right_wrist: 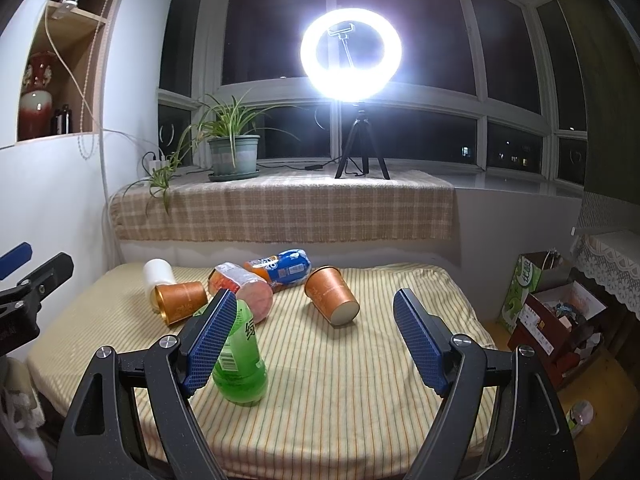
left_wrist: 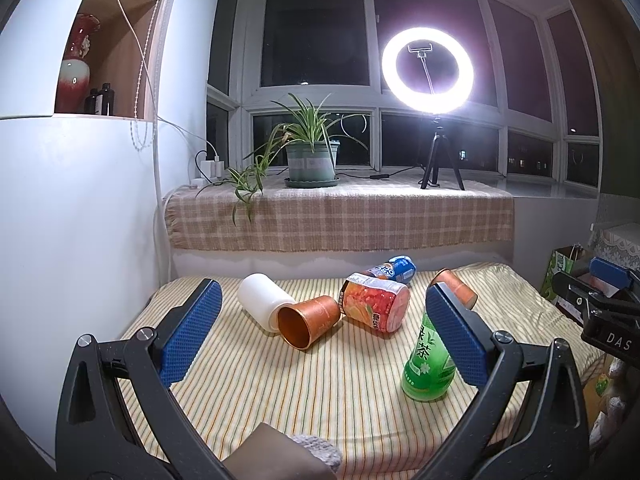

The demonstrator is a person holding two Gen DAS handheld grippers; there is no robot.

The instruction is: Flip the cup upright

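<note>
Both your tongs are spread wide with nothing between the pads. Left tongs (left_wrist: 320,328) hover over the near edge of the striped tabletop (left_wrist: 320,400); right tongs (right_wrist: 314,338) likewise, a bit further right.

Two copper cups, both on their sides:
- near cup (left_wrist: 310,320) lies left of centre, open mouth toward your left camera, touching the white cylinder (left_wrist: 264,300) behind it. It sits just beside the orange-label bottle (left_wrist: 376,306).
- far cup (right_wrist: 332,294) lies right of centre, base toward your right camera, tilted, clear of the other items. In the left view it's mostly hidden behind the right-hand pad.

Green bottle (right_wrist: 240,356) stands base toward you, just beside the left-hand pad of the right tongs; cannot tell if they touch. Blue-label bottle (right_wrist: 286,268) lies at the back near the wall.

Ring light (right_wrist: 351,56) and potted plant (right_wrist: 234,152) stand on the windowsill, well apart from the work area.
</note>
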